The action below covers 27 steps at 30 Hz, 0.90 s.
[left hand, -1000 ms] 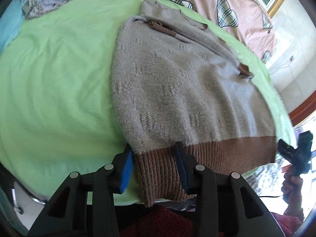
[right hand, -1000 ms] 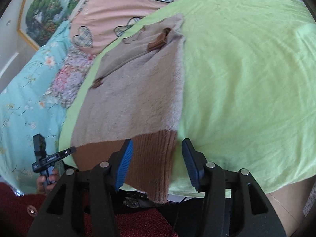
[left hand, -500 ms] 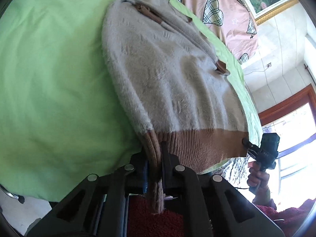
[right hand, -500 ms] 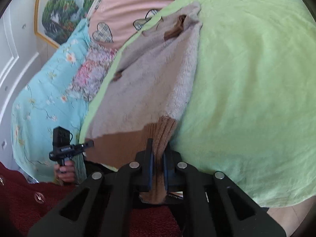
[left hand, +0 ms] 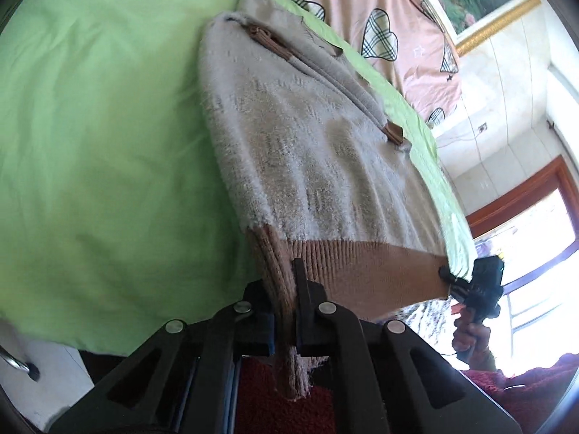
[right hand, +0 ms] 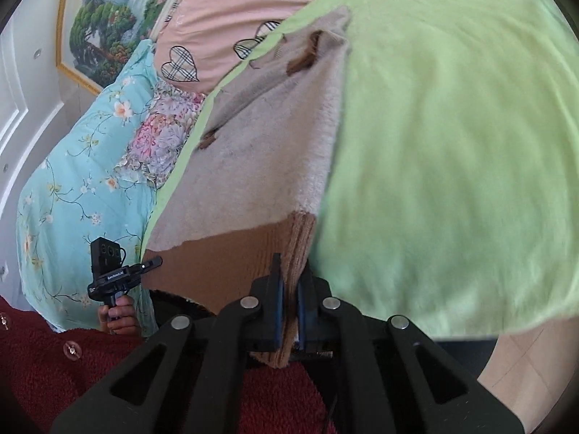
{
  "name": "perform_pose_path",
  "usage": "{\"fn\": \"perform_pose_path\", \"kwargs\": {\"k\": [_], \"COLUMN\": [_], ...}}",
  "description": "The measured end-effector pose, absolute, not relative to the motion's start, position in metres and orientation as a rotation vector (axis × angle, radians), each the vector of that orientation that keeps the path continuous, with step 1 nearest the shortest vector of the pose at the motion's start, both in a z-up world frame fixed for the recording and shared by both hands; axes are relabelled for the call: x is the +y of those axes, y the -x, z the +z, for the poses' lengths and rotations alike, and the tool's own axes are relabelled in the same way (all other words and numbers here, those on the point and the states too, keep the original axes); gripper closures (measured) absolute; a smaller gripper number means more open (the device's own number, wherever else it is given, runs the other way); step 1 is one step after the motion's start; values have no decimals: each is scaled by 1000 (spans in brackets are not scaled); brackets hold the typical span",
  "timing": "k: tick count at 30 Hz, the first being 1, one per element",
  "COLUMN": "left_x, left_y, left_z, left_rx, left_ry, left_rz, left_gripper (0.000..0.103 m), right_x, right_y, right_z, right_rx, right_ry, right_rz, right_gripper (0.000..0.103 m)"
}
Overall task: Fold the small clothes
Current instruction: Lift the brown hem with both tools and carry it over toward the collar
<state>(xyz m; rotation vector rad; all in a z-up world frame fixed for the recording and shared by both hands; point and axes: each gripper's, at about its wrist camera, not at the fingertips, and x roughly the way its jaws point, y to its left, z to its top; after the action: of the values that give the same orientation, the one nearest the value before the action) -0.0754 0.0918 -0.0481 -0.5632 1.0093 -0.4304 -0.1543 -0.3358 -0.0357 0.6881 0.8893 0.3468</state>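
Both claws are clamped on the sweater [left hand: 311, 166]; left gripper [left hand: 286, 300] has its jaws together on the left corner of the brown ribbed hem [left hand: 365, 267], right gripper [right hand: 289, 296] the same on the right corner, rib fabric hanging out below the pads in each wrist view; right gripper also visible from the left camera, at the far hem corner; sweater lies flat on the green sheet [left hand: 101, 152], hem toward the person at the bed edge, collar end far; sleeves look already tucked across the upper body, brown cuffs [left hand: 394, 133] lying on the grey knit, so I'd say the side folds are done; hem is raised a little off the sheet between the two grips, body otherwise down; what's left, as I read it: carry the hem up and over toward the collar, lay it down square, release, maybe one more fold; roughly halfway; risk: fuzzy knit sagging in the middle if the two corners don't travel together; pink heart quilt [right hand: 224, 18] beyond the collar isn't involved
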Motion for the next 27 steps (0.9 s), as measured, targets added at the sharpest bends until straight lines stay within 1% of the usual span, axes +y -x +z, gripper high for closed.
{"fn": "perform_pose_path", "kwargs": {"k": [5,13,17,20,27], "left_x": [102,126,125,120,107], "left_y": [68,29,-25,-74,-187], "left_z": [-11,66,85,96,103], "left_rx": [919,683,618,604,644], "left_ry": [591,600,586,576,535], "left_rz": [-469,-490,-484,-456,-383], "left_gripper": [98,98,98,98,98], "right_x": [-336,-344,-347,-355,-371], "right_y": [149,113,69,27,-72], "right_z": [-11,61,85,86,87], "right_rx": [766,537,451,428,464], "right_ry": [-751,-756,-734,-728,-702], "right_rz": [419,536,526,473,306], "right_gripper": [96,96,96,96,96]}}
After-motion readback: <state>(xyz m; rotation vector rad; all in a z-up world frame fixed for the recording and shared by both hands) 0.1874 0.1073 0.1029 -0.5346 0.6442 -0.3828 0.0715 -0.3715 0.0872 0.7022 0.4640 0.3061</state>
